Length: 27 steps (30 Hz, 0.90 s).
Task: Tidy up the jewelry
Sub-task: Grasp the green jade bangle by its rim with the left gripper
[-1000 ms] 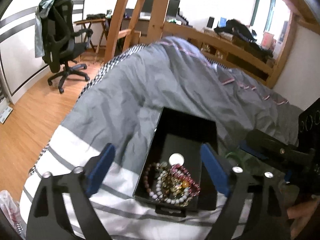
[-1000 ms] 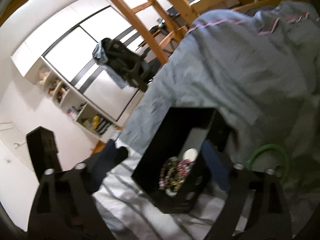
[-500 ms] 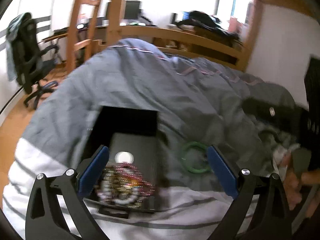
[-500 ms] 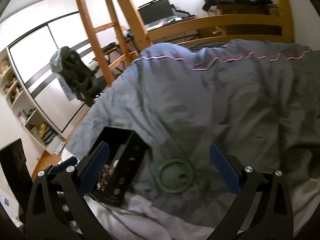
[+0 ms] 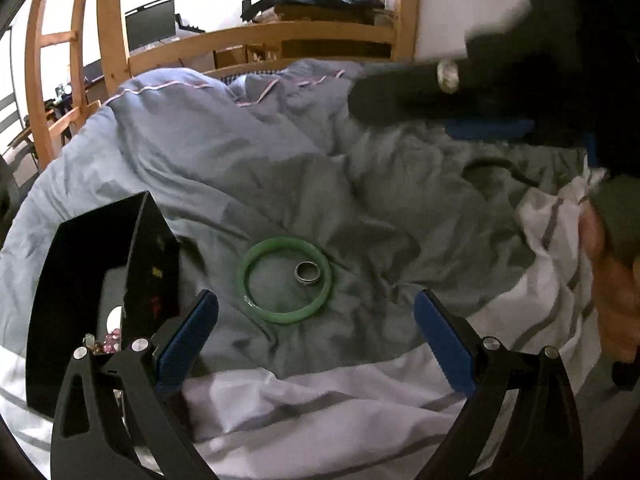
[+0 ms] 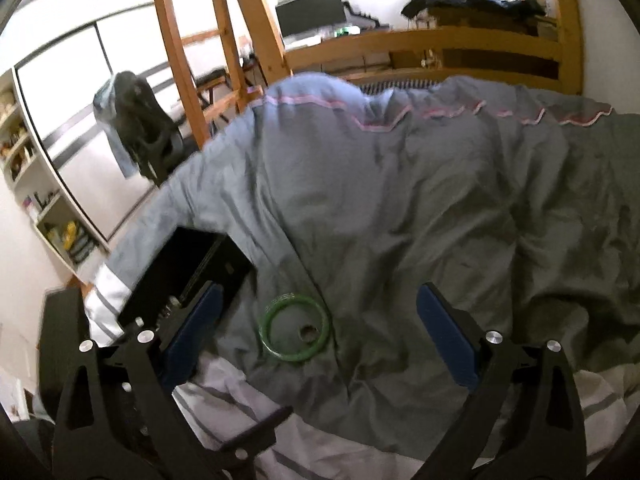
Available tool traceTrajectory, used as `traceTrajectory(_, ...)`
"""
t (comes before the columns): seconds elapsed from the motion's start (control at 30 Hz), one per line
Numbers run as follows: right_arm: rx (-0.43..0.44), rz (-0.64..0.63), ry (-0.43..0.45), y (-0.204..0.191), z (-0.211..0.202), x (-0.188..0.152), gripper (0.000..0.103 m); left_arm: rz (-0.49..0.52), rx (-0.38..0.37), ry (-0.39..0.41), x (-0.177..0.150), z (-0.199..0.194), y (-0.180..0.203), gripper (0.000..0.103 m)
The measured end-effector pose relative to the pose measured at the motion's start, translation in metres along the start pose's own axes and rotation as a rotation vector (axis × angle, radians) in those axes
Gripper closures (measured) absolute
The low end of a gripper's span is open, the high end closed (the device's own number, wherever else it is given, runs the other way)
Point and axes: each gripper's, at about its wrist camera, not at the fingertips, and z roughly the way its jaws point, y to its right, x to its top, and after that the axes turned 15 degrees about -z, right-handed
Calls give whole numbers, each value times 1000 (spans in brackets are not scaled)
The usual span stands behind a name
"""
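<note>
Left gripper (image 5: 316,316): jaws wide, above green bangle (image 5: 285,280) on the bed (image 5: 248,168).
Right gripper (image 6: 318,316): wide, empty.
Black box (image 5: 96,272): beaded bracelets (image 5: 106,342).

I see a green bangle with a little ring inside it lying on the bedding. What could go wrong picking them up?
The small silver ring lies inside the green bangle on the rumpled duvet; lifting the bangle might flick the ring into a fold. The soft bedding could also give way under the open left gripper, spoiling the grasp.
</note>
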Motion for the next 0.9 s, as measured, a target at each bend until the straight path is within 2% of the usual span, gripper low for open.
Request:
traceTrajectory(0.13, 29, 104, -41, 18, 19, -12, 17, -38, -7, -18, 5, 13, -8, 6)
traceTrajectory(0.23, 22, 140, -70, 30, 29, -19, 23, -51, 28, -6, 11, 25, -11, 6)
traceTrajectory(0.4, 10, 228, -79, 49, 40, -30, 24, 6, 81, 10, 16, 45, -3, 6)
traceTrajectory(0.57, 8, 290, -31, 60, 36, -28, 24, 75, 155, 23, 18, 64, 7, 6)
traceTrajectory(0.63, 10, 290, -21, 61, 34, -26, 24, 87, 139, 40, 19, 62, 10, 6)
traceTrajectory(0.7, 10, 300, -20, 62, 34, -27, 24, 63, 66, 13, 21, 65, 11, 6)
traceTrajectory(0.77, 10, 312, -25, 64, 36, -27, 24, 37, 58, -9, 22, 70, 8, 6)
traceTrajectory(0.87, 36, 317, -27, 65, 37, -28, 24, -67, 68, -72, 28, 81, -12, 7)
traceTrajectory(0.9, 40, 311, -26, 63, 37, -28, 24, -108, 40, -89, 28, 82, -19, 15)
